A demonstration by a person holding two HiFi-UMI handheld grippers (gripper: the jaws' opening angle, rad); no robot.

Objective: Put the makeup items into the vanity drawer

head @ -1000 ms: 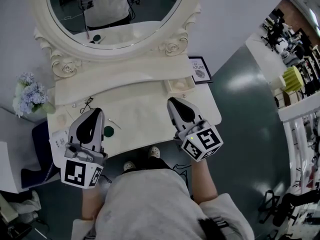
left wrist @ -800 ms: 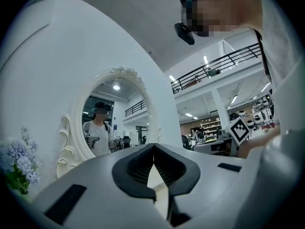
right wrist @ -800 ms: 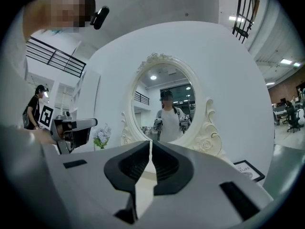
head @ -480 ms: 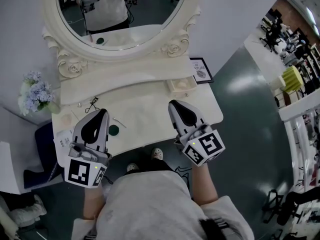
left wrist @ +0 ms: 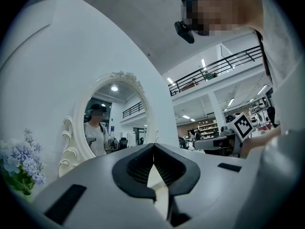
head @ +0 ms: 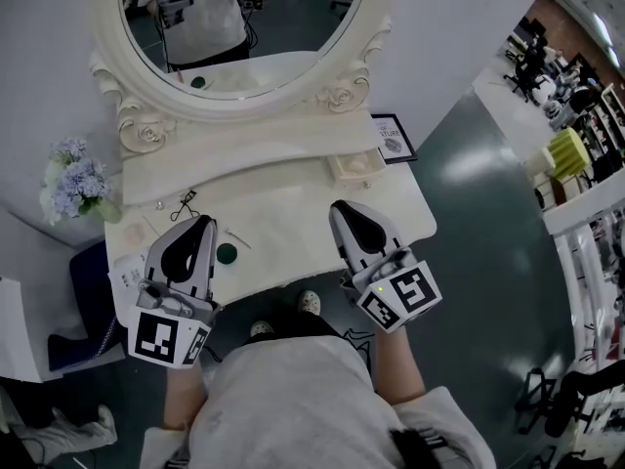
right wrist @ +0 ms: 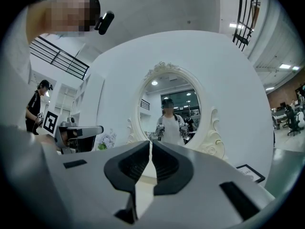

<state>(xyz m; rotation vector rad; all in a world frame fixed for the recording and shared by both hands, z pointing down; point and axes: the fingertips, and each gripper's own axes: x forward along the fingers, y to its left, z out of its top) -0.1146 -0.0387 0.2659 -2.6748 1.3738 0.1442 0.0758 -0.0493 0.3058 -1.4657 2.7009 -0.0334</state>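
A white vanity table (head: 293, 213) with an oval mirror (head: 244, 27) fills the head view. On its top lie a small dark green round item (head: 227, 254), a thin stick (head: 234, 238) and a black wiry item (head: 183, 201). A small cream drawer-like box (head: 354, 166) sits on the raised shelf at the back right. My left gripper (head: 204, 222) hovers shut over the table's front left, just left of the green item, holding nothing. My right gripper (head: 338, 206) hovers shut over the front right, below the box, also holding nothing. Both gripper views show the jaws meeting: the left gripper (left wrist: 153, 148) and the right gripper (right wrist: 151, 144).
A bunch of pale blue flowers (head: 78, 184) stands at the table's left end, and a small framed picture (head: 393, 137) at the back right. A printed card (head: 127, 272) lies at the front left corner. A dark stool (head: 83, 291) stands left of the table.
The right gripper has drawn back a little from the cream box toward the person. The left gripper has barely shifted. Both stay shut.
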